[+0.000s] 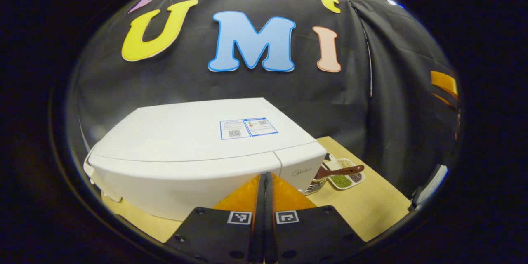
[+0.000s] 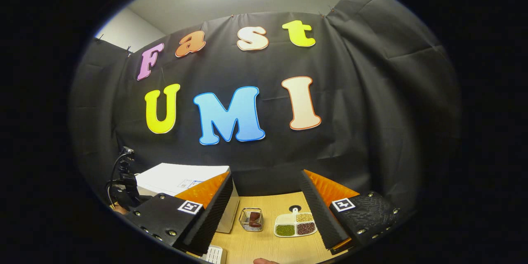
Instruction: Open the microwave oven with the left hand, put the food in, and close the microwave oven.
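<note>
Left gripper (image 1: pixel 265 198) jaws together above microwave (image 1: pixel 198 152), right gripper (image 2: pixel 266 210) jaws apart

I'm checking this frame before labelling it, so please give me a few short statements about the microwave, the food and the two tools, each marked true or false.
1. The white microwave oven has its door open. False: it looks closed.
2. The left tool has its fingers together, holding nothing. True.
3. The right tool is shut on the small wire basket. False: it is open, and the basket sits on the light wooden table.
4. A white divided dish of beans sits beside the basket. True.
</note>
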The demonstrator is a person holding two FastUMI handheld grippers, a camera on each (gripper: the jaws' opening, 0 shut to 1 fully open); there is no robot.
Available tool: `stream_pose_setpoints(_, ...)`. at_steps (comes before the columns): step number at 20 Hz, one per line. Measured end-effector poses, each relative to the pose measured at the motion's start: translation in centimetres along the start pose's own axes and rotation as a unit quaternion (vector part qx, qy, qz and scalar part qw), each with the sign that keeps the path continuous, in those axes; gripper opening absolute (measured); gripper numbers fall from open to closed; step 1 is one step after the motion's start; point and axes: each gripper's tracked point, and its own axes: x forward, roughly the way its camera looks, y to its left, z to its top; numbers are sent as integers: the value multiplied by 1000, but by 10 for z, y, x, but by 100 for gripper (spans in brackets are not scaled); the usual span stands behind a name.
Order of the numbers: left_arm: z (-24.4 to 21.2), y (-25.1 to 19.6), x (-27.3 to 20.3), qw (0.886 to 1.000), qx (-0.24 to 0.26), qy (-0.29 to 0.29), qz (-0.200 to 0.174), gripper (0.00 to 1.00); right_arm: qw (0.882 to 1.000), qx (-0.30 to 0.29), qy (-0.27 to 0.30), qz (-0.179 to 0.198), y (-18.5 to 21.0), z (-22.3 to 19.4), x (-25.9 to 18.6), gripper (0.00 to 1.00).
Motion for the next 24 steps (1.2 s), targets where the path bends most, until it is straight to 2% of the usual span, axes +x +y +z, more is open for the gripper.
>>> stream_pose_setpoints(4,21,13,-23,999,15,-24,46,7,1000,3,1,15,11,5,-4,98)
stream_pose_setpoints(6,58,22,-60,995,35,-63,70,7,1000,3,-10,18,24,18,-8,98)
stream_pose_setpoints(9,140,28,-146,983,47,-150,93,8,999,-8,-32,18,51,49,-20,98)
stream_pose_setpoints(10,166,30,-176,977,46,-186,98,36,999,-13,-34,15,61,59,-25,98)
stream_pose_setpoints(12,202,44,-239,968,42,-217,118,92,999,-21,-42,17,87,80,-40,98)
stream_pose_setpoints(14,224,54,-294,960,31,-244,133,99,998,-24,-46,21,112,93,-56,98)
stream_pose_setpoints(15,231,58,-316,957,30,-255,134,97,998,-23,-49,21,124,97,-65,98)
stream_pose_setpoints(16,234,63,-335,954,32,-267,135,99,998,-23,-53,19,133,101,-73,98)
stream_pose_setpoints(17,233,68,-350,952,34,-272,134,97,998,-23,-57,14,142,102,-80,98)
stream_pose_setpoints(19,221,80,-371,954,34,-271,127,99,998,-30,-58,7,159,104,-96,98)
stream_pose_setpoints(22,203,97,-389,957,18,-265,115,93,998,-38,-58,-4,180,101,-117,98)
stream_pose_setpoints(23,198,103,-395,957,11,-266,111,99,998,-39,-56,-7,186,99,-122,98)
stream_pose_setpoints(24,197,106,-400,957,5,-270,107,97,998,-40,-54,-10,191,98,-128,98)
